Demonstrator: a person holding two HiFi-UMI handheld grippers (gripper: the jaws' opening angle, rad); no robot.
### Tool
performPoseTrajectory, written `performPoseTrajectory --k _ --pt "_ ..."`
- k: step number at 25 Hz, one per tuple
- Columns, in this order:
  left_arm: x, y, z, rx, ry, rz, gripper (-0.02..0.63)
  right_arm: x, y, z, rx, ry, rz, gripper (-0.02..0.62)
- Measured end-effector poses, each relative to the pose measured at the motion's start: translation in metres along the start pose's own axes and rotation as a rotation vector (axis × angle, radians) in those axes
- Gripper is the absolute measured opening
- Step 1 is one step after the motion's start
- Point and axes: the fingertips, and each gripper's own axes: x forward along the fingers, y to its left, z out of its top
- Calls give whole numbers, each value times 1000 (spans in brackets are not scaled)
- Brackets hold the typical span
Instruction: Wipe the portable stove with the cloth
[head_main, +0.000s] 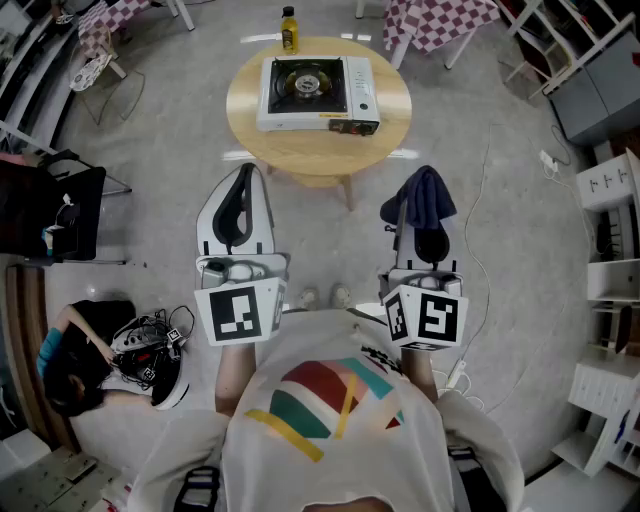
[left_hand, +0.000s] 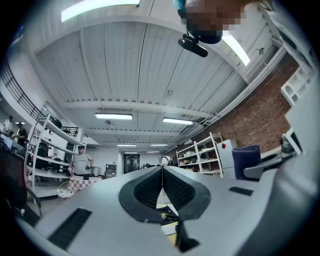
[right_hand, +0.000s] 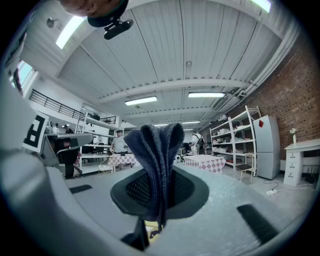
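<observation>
The portable stove (head_main: 318, 96) is white with a black burner and sits on a round wooden table (head_main: 390, 130) ahead of me. A dark blue cloth (head_main: 420, 197) is folded and pinched in my right gripper (head_main: 424, 222), which is held up near my chest, short of the table. In the right gripper view the cloth (right_hand: 156, 160) stands up between the jaws of the right gripper (right_hand: 159, 200). My left gripper (head_main: 240, 205) is held level with it, jaws pressed together on nothing; its pads (left_hand: 150, 187) meet along one line in the left gripper view.
A yellow bottle (head_main: 289, 30) stands at the table's far edge behind the stove. Tables with checked cloths (head_main: 440, 20) stand beyond. White shelving (head_main: 610, 300) lines the right side. A person (head_main: 70, 355) crouches by cables at the lower left.
</observation>
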Motion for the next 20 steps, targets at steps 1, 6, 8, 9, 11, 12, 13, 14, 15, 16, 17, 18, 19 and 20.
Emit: performPoseTrajectory --k 1,6,8,9,11,12,13,14,15,16,17,18,19,20 --pt "0 0 1 -1 -1 -4 6 0 -1 0 2 -3 -4 32" --pt "4 -4 6 16 -19 -16 6 2 -6 1 1 -5 -4 32" --pt "5 -8 5 22 -16 -16 6 2 -8 -2 7 2 1 32" --pt "5 -10 5 23 -17 -16 6 2 -10 -4 12 4 3 32" --pt "8 -15 6 31 -28 -24 6 3 -13 -5 23 3 8 32" --pt "8 -18 5 38 -24 -30 6 4 -14 -6 30 -1 11 32" --pt "8 -20 0 45 -6 -33 6 6 -15 -6 39 -7 12 32" --pt "8 -21 -5 49 17 -33 6 7 -17 -6 50 -12 12 32" --pt "8 -23 -10 54 37 -34 6 9 -19 -7 59 -13 12 32" --pt "9 -24 -13 57 48 -34 6 11 -22 -9 63 -10 12 32" --pt "11 -26 -12 59 46 -29 6 12 -25 -11 63 -4 14 32" --pt "12 -28 -11 60 41 -22 6 13 -28 -13 56 2 16 32" --pt "13 -30 -11 63 40 -15 6 14 -31 -15 46 6 19 32" --pt "13 -32 -11 67 40 -7 6 15 -35 -16 37 8 24 32"
